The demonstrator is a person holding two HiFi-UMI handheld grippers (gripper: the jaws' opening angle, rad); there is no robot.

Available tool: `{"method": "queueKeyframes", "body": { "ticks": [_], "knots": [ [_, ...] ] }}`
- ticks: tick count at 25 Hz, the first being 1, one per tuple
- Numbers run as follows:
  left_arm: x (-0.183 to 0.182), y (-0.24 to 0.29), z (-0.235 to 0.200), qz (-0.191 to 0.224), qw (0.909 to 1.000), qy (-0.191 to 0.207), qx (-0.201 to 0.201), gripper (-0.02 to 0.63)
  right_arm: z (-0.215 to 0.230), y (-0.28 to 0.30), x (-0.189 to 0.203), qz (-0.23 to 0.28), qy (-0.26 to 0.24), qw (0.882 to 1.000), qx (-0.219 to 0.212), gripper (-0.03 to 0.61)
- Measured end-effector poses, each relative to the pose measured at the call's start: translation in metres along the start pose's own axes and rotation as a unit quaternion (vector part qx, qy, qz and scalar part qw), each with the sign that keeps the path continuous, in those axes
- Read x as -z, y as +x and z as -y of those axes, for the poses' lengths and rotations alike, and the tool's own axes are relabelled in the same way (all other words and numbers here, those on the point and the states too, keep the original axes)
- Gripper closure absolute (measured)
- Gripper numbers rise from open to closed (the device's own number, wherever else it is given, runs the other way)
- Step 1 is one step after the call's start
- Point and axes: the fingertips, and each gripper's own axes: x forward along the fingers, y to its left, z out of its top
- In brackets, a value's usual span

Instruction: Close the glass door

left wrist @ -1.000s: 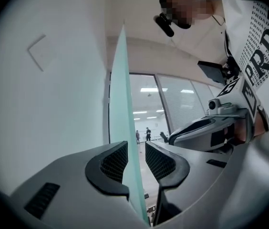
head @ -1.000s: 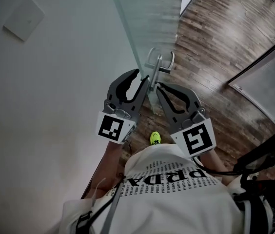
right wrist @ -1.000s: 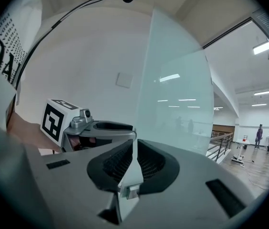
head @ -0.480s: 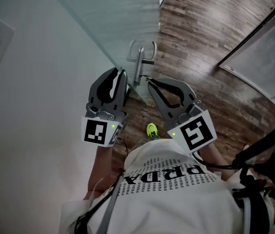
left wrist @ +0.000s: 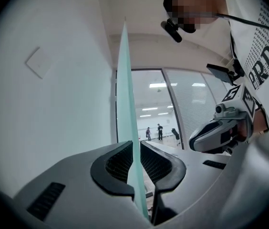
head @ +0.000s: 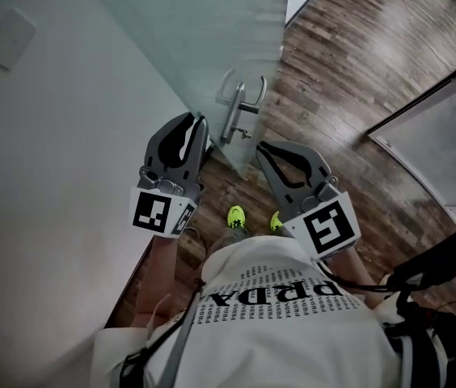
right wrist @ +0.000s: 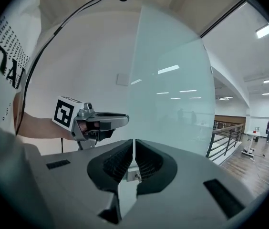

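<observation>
The glass door [head: 212, 39] stands folded back near the white wall [head: 50, 152]; its free edge is upright and runs straight between the jaws of the left gripper [left wrist: 134, 149], which are closing on it, pads against the pane; the right gripper [right wrist: 133, 144] is pinched together on nothing, just short of the steel door handle [head: 240, 111] (so the left hand is the nearer one); swing room lies over the wooden floor [head: 349, 95], while the wall side is blocked
</observation>
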Motion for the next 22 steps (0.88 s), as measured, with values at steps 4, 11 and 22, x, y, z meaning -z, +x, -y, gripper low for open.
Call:
{"method": "queueKeyframes", "body": {
  "ticks": [4, 11, 22],
  "knots": [
    [-0.005, -0.002, -0.003, 0.003, 0.9999, -0.003, -0.015, 0.575, 0.004, -0.006, 0.002, -0.015, -0.009, 1.000, -0.021, 0.578],
    [-0.015, 0.020, 0.032, 0.004, 0.9999, 0.002, -0.014, 0.575, 0.035, -0.040, 0.023, -0.036, 0.002, 0.999, -0.020, 0.578],
    [-0.044, 0.132, 0.213, -0.011, 0.9995, 0.022, 0.021, 0.563, 0.156, -0.168, 0.060, -0.014, 0.037, 0.998, 0.044, 0.578]
  ]
}}
